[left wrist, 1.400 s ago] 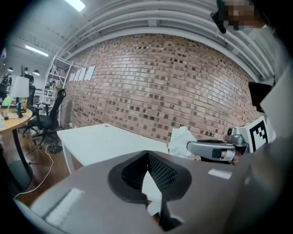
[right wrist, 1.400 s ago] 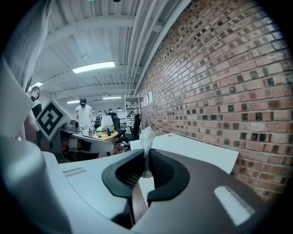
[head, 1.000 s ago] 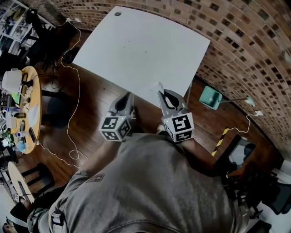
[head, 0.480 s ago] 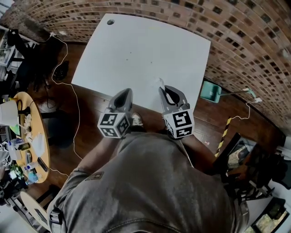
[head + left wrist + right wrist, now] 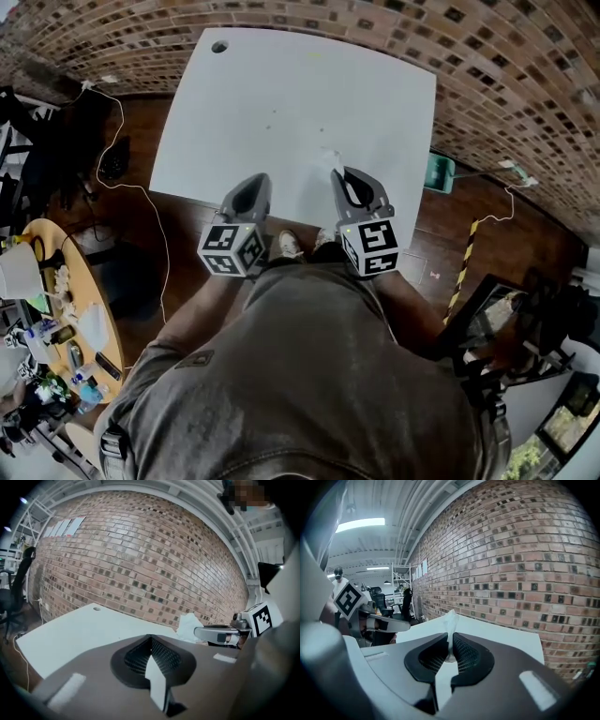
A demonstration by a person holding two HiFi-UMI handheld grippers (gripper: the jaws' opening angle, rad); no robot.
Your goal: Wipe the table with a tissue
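**Tissue in grip at near edge of desk; wiping not yet begun**

The brick wall bounds the far and right sides of the station. The white desk stands against it, bare apart from a few small specks near its middle, which in my judgement are what the wipe is meant to clear.

I have both tools side by side over the near edge, apart from each other. The left hand-held gripper has its jaws brought together on nothing. I judge it is parked there simply to stay out of the wiping path. The right hand-held gripper is clamped on the tissue, which stands up from between its pads as a thin white tuft. It is pinched low, so loose paper is left ahead of the jaws to drag across the surface.

The tissue is above the desk's near strip; I cannot tell whether it touches.

Against the frame a second ago, the desk sits more squarely ahead and the left tool's tip, then just short of the edge, now overlaps it — the grip on the tissue reads unchanged.
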